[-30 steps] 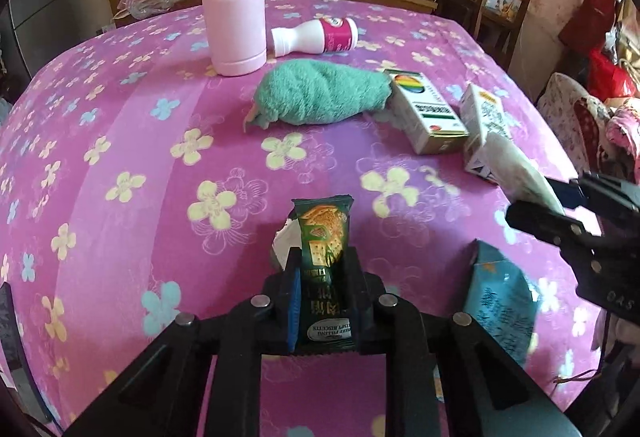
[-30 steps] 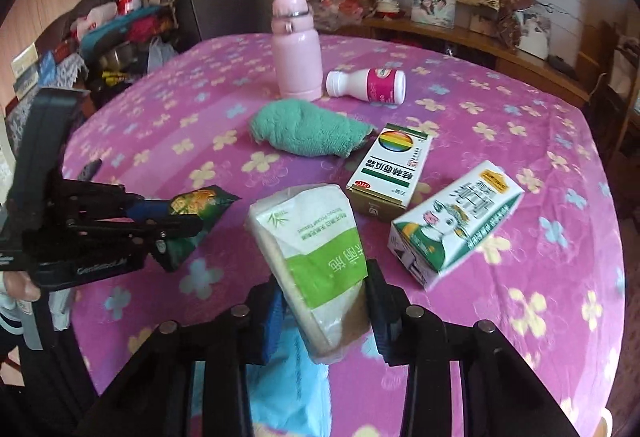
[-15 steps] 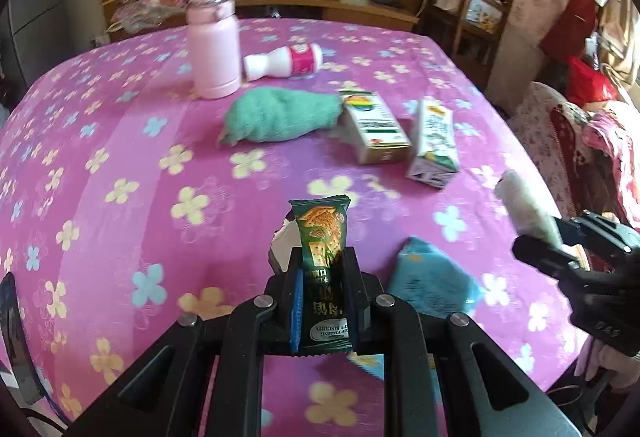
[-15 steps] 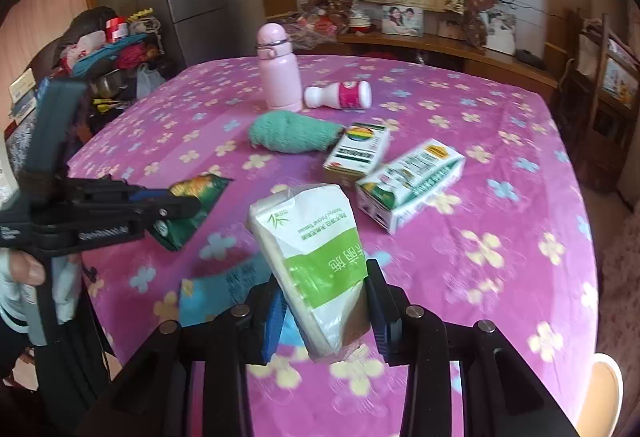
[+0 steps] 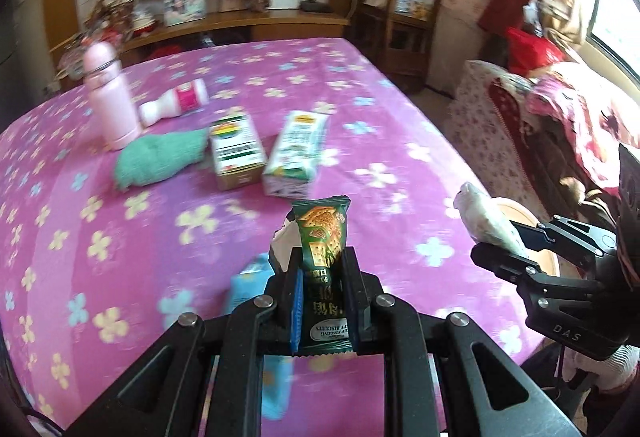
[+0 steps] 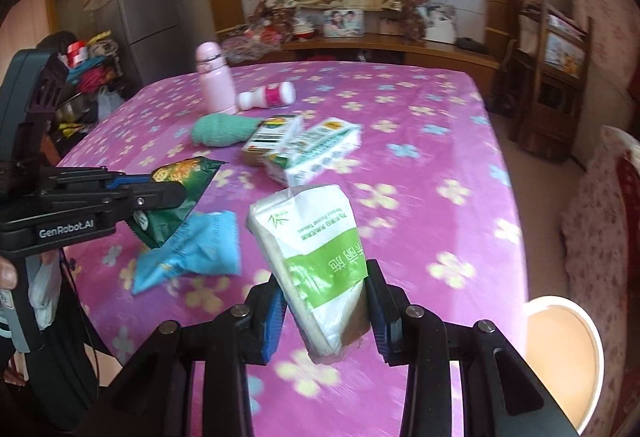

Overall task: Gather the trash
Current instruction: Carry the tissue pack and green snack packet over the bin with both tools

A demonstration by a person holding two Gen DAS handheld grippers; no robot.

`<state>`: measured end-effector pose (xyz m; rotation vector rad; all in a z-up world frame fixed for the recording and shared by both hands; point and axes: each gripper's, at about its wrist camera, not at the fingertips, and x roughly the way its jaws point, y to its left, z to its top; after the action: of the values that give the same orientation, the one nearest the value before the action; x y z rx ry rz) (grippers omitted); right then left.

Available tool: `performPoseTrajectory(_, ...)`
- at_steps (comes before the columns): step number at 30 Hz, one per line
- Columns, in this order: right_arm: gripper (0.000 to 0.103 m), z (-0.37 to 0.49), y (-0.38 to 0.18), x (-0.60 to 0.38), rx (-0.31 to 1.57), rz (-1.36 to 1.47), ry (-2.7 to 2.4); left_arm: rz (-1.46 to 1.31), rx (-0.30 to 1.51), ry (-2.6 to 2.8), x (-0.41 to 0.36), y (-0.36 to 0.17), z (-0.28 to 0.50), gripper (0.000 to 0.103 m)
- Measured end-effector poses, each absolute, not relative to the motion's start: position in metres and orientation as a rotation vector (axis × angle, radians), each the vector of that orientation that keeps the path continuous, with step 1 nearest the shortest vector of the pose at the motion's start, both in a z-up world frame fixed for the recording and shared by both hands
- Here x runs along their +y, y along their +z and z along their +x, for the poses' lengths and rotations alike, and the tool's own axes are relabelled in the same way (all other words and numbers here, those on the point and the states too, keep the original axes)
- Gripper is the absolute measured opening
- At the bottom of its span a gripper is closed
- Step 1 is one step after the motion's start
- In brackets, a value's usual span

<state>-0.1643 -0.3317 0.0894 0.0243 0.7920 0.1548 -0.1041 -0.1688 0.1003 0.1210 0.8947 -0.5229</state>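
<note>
Green biscuit wrapper: thin foil film, light, crinkly, probably slick. It stands upright in the left hand-held gripper, whose jaws are nearly together, pinching its lower half above the near edge of the desk. Hold looks adequate; a flat pinch across the film suits it, no squeeze force needed.

Tissue pack: soft, compressible, plastic-skinned, light. The right hand-held gripper clamps its lower end with jaws partway closed; pack leans left, upper end free. Judgement: plastic skin may slide if the grip loosens, so hold mid-body.

Blue wrapper lies flat on the desk, near-left, just beside the green wrapper's tip. Limp film; pick at a raised edge.

Farther off: two cartons, side by side, stiff, light if empty; grip across the narrow faces. Green cloth, pink flask, and small bottle on its side sit beyond.
</note>
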Motion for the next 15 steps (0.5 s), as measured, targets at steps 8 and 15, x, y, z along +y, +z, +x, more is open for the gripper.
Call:
performPoseTrajectory(8,0.039,-0.199,0.085,-0.398,0.803,0.082,0.027,0.18,0.89,-0.636,-0.239,0.101,-0.125,0.019)
performPoseTrajectory(15,0.039,-0.225,0.08,-0.446,0.804,0.133,-0.071,0.227,0.887,-0.704,-0.29,0.098,-0.142,0.018)
